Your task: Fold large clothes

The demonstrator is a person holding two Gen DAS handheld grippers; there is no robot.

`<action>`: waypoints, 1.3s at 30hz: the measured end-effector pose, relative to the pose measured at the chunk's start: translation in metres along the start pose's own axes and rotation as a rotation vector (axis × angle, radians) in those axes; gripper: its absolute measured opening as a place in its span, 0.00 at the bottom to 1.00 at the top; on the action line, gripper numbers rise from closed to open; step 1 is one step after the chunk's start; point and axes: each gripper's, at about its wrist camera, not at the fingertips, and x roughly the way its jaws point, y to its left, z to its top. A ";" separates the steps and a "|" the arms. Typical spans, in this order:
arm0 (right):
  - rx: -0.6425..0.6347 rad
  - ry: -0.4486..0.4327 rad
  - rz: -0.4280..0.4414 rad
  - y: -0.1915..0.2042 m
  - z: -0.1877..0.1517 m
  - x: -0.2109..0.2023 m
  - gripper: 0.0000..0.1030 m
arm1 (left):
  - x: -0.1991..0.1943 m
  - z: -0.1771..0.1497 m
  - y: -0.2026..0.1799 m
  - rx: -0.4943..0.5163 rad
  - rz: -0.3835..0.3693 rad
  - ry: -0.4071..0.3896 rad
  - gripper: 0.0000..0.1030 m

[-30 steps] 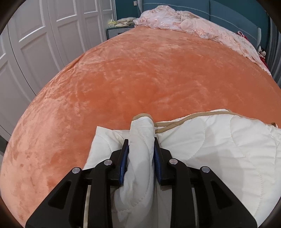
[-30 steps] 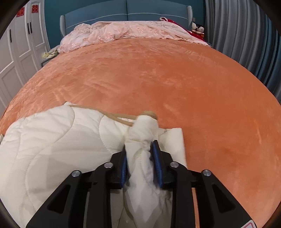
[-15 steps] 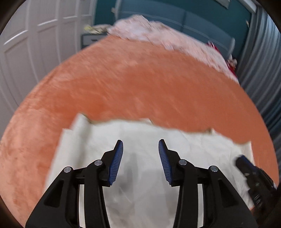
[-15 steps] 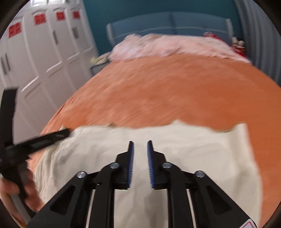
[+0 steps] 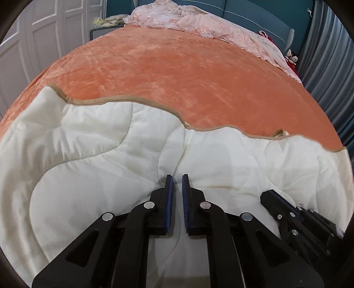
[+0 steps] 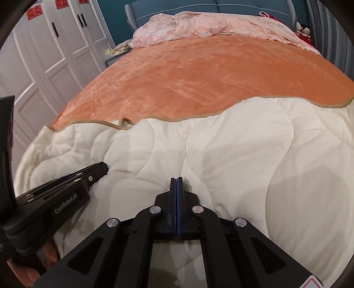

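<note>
A cream quilted cover with tan piping [image 5: 110, 155] lies spread on the near part of the orange bed; it also shows in the right wrist view [image 6: 232, 150]. My left gripper [image 5: 177, 179] hovers just over its middle, jaws a narrow gap apart, holding nothing. My right gripper [image 6: 176, 180] is shut and empty, its tips close above the quilt. Each gripper shows in the other's view: the right one at the lower right [image 5: 294, 215], the left one at the lower left [image 6: 66, 186].
The orange plush bedspread [image 5: 188, 66] stretches beyond the quilt. A pink lace cover [image 5: 199, 24] is heaped at the blue headboard [image 6: 177, 6]. White wardrobe doors [image 6: 55, 48] stand on the left, a grey curtain [image 5: 327, 66] on the right.
A second ago both grippers were shut on bunched quilt corners. They let go, the quilt now lies flat, and both grippers have drawn back to its middle and closed.
</note>
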 end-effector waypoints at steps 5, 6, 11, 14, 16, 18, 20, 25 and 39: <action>0.003 -0.002 -0.010 -0.004 0.003 0.013 0.00 | 0.009 -0.003 -0.003 0.018 0.022 -0.026 0.07; 0.005 -0.002 -0.009 -0.005 0.004 0.014 0.00 | 0.010 -0.002 -0.003 0.017 0.022 -0.030 0.07; 0.077 -0.024 -0.016 -0.015 0.018 -0.005 0.00 | 0.009 0.009 0.001 0.005 0.014 0.007 0.08; 0.095 -0.173 -0.060 -0.024 0.020 -0.066 0.12 | -0.026 0.022 0.022 -0.080 0.039 -0.015 0.09; 0.076 -0.206 -0.012 -0.024 0.009 -0.104 0.12 | -0.066 0.020 0.034 -0.085 0.028 -0.076 0.20; 0.057 -0.201 0.039 -0.018 -0.006 -0.119 0.12 | -0.094 0.003 0.039 -0.103 0.002 -0.098 0.31; 0.016 -0.162 0.066 -0.005 -0.026 -0.121 0.12 | -0.104 -0.016 0.035 -0.110 -0.027 -0.084 0.30; -0.011 -0.035 0.070 0.018 -0.065 -0.094 0.12 | -0.100 -0.071 0.005 -0.040 -0.036 -0.006 0.30; -0.018 -0.010 0.014 0.012 -0.084 -0.060 0.03 | -0.072 -0.091 -0.011 0.065 0.066 -0.059 0.30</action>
